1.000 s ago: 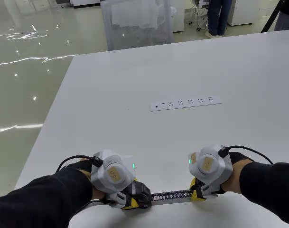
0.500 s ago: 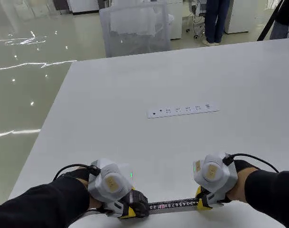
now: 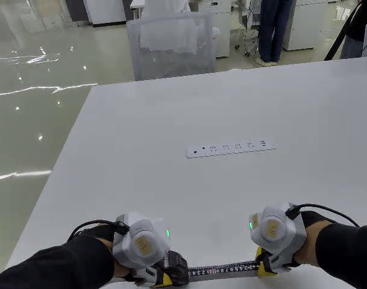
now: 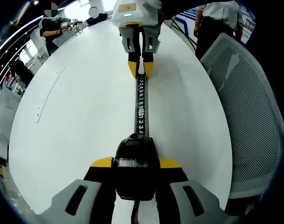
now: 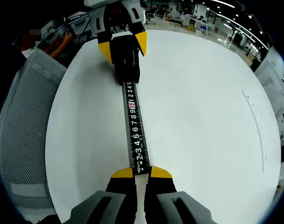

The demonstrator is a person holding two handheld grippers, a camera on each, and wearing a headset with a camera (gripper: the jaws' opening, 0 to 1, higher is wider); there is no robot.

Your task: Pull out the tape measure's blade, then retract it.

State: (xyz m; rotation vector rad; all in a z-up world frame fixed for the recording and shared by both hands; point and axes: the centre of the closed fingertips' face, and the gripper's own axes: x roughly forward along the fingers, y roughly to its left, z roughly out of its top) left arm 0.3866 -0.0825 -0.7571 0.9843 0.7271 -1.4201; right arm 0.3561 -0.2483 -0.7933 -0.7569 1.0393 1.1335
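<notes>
Blade (image 3: 222, 271) longer than before, pinched by right gripper (image 5: 141, 173); left gripper (image 4: 137, 164) clamps case (image 5: 124, 56).

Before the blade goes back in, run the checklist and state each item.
1. Grip of left hand-held gripper on tape measure case: ok.
2. Pinch of right hand-held gripper on blade: ok.
3. Straight run of blade between them, no kink: ok.
4. Gap between power strip and blade on the table: ok.
5. Lock on or off: cannot tell.
</notes>
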